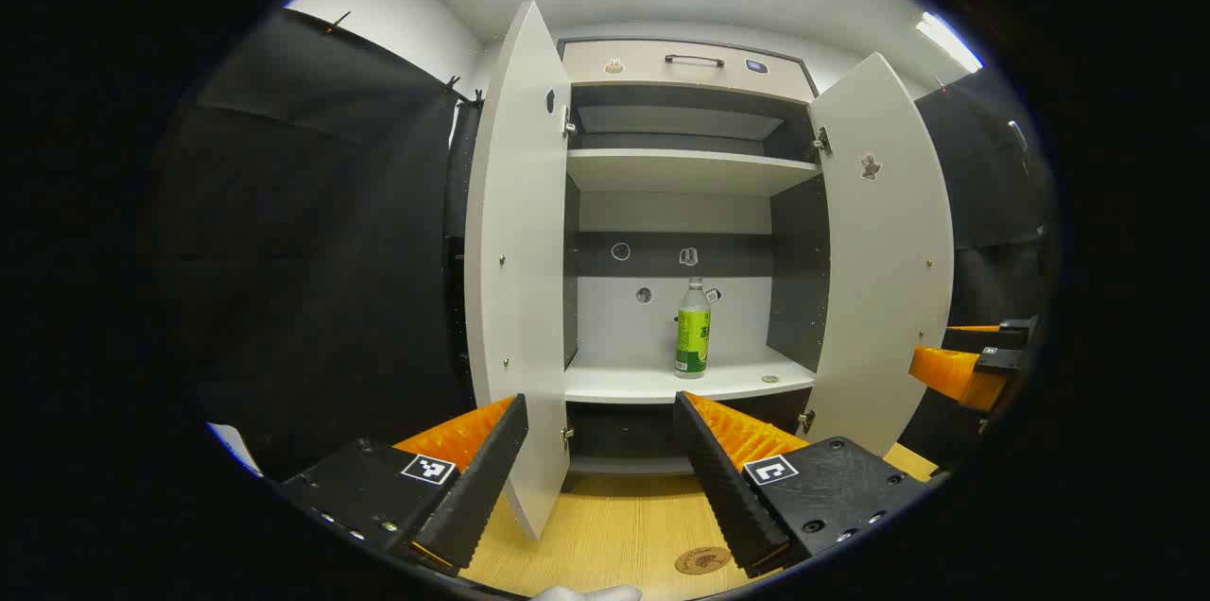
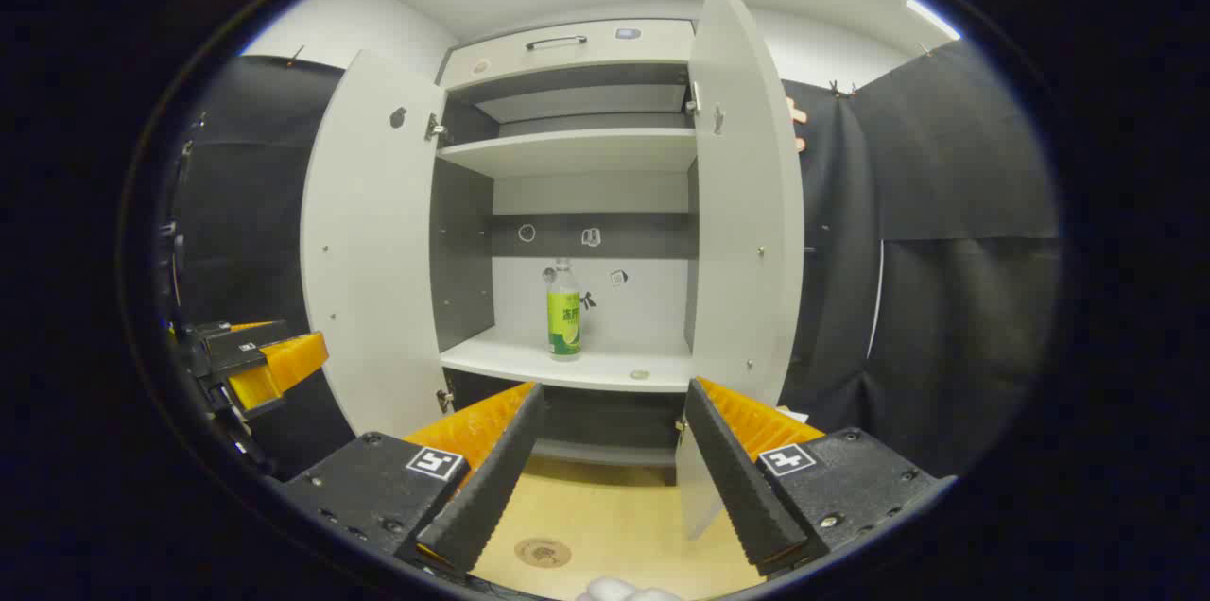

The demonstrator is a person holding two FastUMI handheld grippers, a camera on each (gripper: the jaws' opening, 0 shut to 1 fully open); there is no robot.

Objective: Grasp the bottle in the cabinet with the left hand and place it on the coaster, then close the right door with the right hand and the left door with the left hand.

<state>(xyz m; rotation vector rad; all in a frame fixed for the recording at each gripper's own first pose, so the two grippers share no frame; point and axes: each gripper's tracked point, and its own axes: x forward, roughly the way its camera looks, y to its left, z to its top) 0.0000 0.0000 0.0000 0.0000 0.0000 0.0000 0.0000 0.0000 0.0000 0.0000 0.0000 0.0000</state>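
While both doors hang open, the left gripper (image 1: 596, 478) and right gripper (image 2: 610, 469) wait with jaws spread and empty above the bench (image 1: 614, 525), near the round coaster (image 1: 702, 560). Beyond, the green-labelled bottle (image 1: 693, 329) stands upright on the cabinet's lower shelf (image 1: 643, 384). The grasp is not yet begun; next, the left gripper likely must reach in and straddle the bottle.

- small flat item (image 1: 770, 379) on the shelf w/ the bottle (image 1: 693, 327): too small to tell what it is
- stickers (image 1: 688, 256) on cabinet back wall: too small to make out
- coaster (image 1: 702, 560) partly hidden by left gripper (image 1: 598, 469) finger
- right gripper (image 1: 974, 360) cut off at left gripper view's edge
- left door (image 1: 518, 280) bottom corner partly behind a finger
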